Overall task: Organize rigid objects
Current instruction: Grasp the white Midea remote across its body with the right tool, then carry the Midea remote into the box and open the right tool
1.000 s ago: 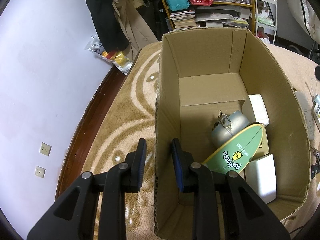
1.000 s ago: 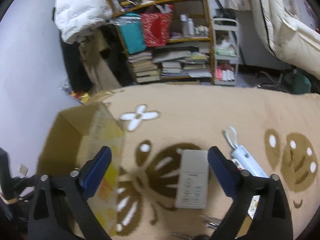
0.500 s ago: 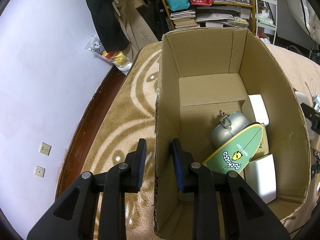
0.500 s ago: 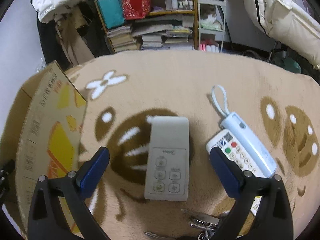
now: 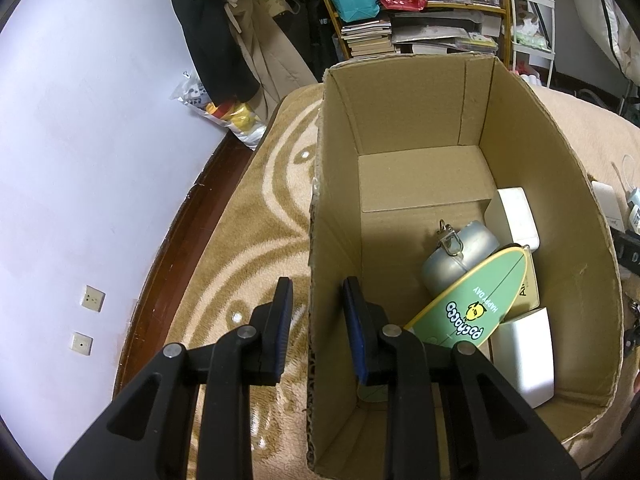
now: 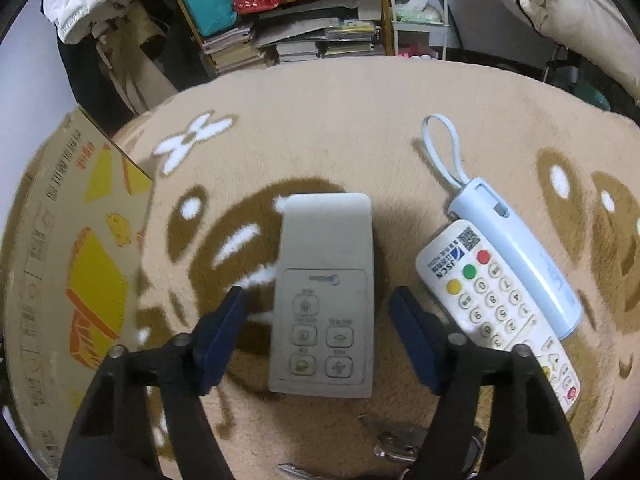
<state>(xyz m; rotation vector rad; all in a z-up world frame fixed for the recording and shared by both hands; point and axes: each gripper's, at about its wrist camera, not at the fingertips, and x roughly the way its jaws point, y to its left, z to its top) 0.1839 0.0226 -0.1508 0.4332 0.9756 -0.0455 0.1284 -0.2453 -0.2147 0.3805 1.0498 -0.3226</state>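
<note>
An open cardboard box (image 5: 420, 112) stands on the beige patterned carpet. In it lie a metal tin (image 5: 460, 256), a green oval "Happy Day" card (image 5: 472, 308) and two white boxes (image 5: 516, 216) (image 5: 524, 356). My left gripper (image 5: 316, 308) straddles the box's left wall, jaws narrowly apart, with a gap showing on each side. My right gripper (image 6: 320, 320) is open low over a grey remote (image 6: 326, 264), one finger on each side of its button end, not touching. The box's printed outer side (image 6: 60, 260) is at the left of the right wrist view.
A white remote with coloured buttons (image 6: 492, 304) and a light-blue case with a loop (image 6: 520, 240) lie just right of the grey remote. Keys (image 6: 396, 440) lie near the lower edge. Cluttered shelves (image 6: 304, 20) stand beyond the carpet; a wall (image 5: 80, 160) runs along the left.
My right gripper has swung away from the box and dropped toward the grey remote, so its fingers now flank it. The left gripper has stayed over the box wall.
</note>
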